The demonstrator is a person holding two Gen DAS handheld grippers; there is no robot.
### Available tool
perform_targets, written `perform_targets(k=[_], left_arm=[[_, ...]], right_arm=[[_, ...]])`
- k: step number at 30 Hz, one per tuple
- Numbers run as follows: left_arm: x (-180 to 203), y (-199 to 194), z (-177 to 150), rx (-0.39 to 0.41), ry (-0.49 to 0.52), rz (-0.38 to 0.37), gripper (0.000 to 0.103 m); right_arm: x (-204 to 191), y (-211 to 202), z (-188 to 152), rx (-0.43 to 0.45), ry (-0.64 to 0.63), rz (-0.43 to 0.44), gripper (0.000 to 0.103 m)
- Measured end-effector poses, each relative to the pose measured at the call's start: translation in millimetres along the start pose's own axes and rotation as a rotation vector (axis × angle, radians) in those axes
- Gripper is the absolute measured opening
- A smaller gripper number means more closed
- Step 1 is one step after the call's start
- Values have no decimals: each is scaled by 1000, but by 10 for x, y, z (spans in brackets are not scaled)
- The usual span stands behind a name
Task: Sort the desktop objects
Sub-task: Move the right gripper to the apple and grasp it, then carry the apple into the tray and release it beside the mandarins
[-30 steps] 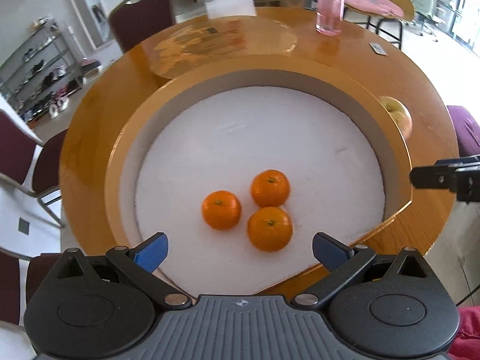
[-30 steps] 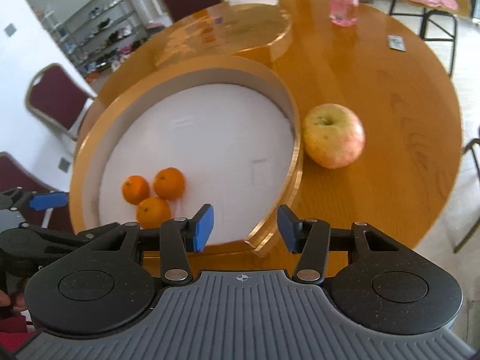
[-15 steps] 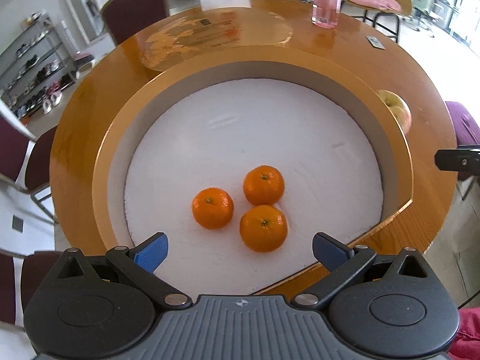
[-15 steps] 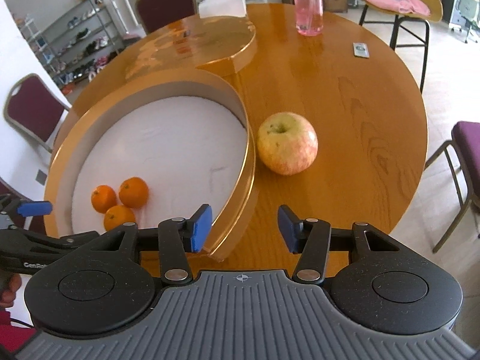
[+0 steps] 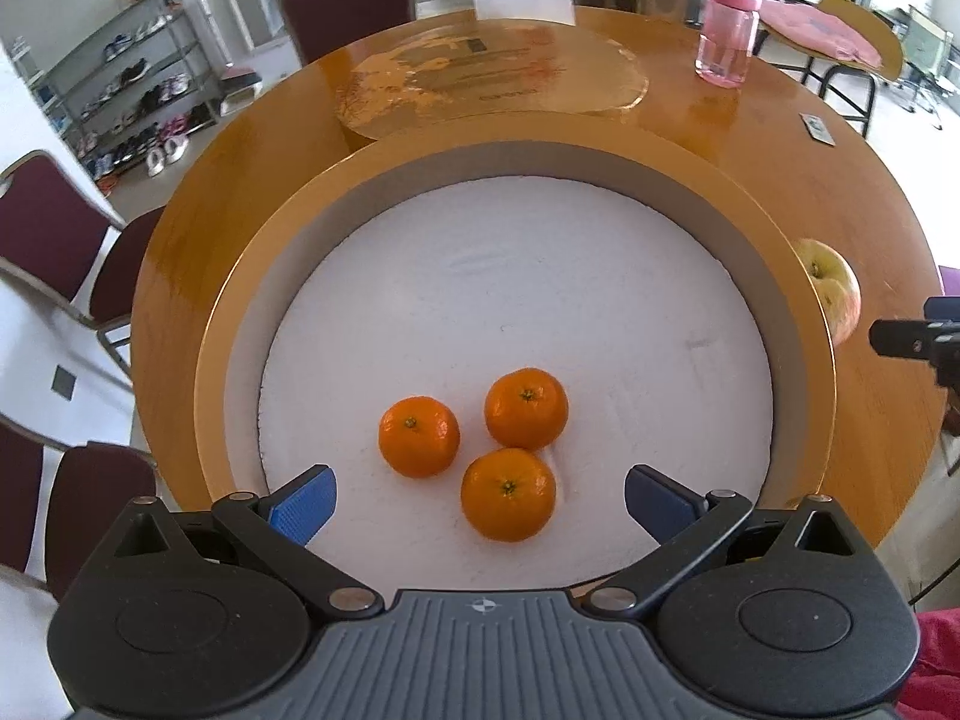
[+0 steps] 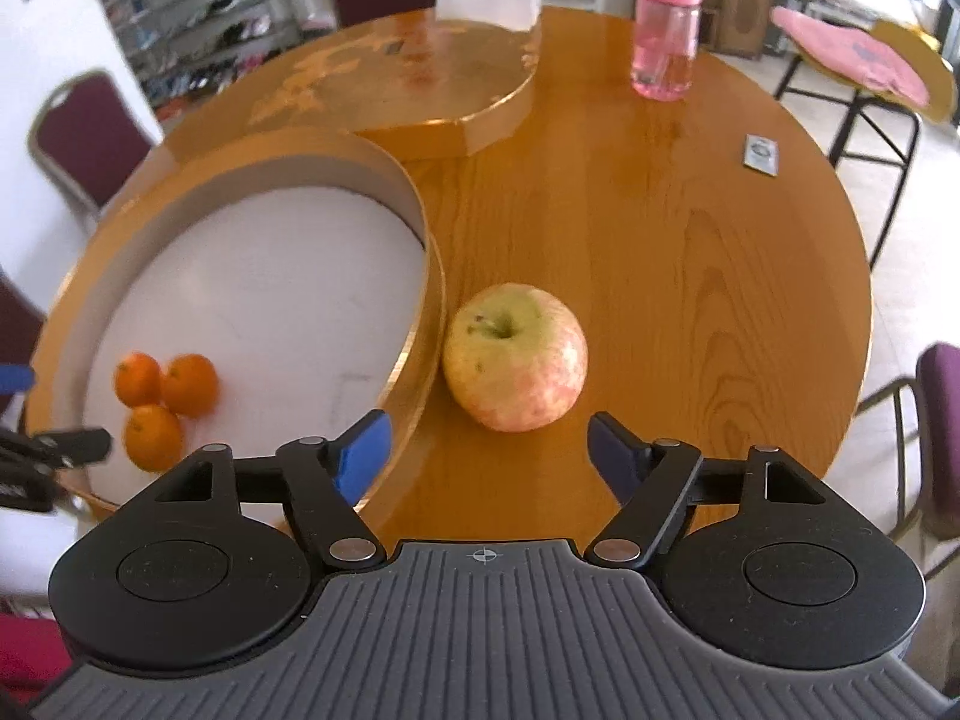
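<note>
**Right gripper spreads for the apple beside the round box**

Taking the round box (image 5: 798,324) as the landmark: inside it, on the white lining toward the near wall, sit three tangerines (image 5: 507,492) in a tight cluster, two touching or nearly so. The left gripper (image 5: 480,501) hangs over that near wall with its jaws wide apart and nothing between them; the closest tangerine shows between the blue pads but is not touched. It looks parked there, perhaps waiting its turn.

Beyond the box's far side rests its lid (image 6: 420,90), laid flat on the wooden table (image 6: 690,252), probably set aside so fruit can go in.

Just outside the box's right wall stands the apple (image 6: 515,355), stem up, close to the wall though contact cannot be told. The right gripper (image 6: 489,450) is lined up on it, and its jaws have just been opening; they stand about apple-wide, with nothing between them yet. That spread likely prepares a grasp, so the apple can join the tangerines.

Far right of the box, a pink bottle (image 6: 663,30) stands well apart.
</note>
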State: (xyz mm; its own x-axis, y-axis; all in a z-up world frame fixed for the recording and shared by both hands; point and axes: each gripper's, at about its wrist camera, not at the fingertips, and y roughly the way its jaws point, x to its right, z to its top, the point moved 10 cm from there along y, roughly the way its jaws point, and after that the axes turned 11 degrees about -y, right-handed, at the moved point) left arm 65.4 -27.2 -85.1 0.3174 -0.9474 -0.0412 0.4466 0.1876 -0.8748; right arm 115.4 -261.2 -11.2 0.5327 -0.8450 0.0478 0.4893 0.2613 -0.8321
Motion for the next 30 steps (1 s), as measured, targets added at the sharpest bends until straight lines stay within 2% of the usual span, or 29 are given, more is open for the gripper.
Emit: perform_targets(k=[6, 10, 21, 26, 30], left_arm=[[8, 8, -34, -22, -53, 72, 103], [-30, 2, -81, -42, -91, 121, 103], [-33, -71, -163, -63, -143, 191, 103], [-53, -109, -200, -68, -164, 210, 103], [-79, -137, -212, -67, -175, 213, 103]], right_arm=[[146, 367, 39, -26, -123, 31, 80], [139, 560, 64, -38, -211, 89, 89], [76, 936, 148, -87, -411, 169, 89], [8, 1041, 138, -112, -509, 174, 84], [29, 1018, 131, -115, -500, 162, 83]])
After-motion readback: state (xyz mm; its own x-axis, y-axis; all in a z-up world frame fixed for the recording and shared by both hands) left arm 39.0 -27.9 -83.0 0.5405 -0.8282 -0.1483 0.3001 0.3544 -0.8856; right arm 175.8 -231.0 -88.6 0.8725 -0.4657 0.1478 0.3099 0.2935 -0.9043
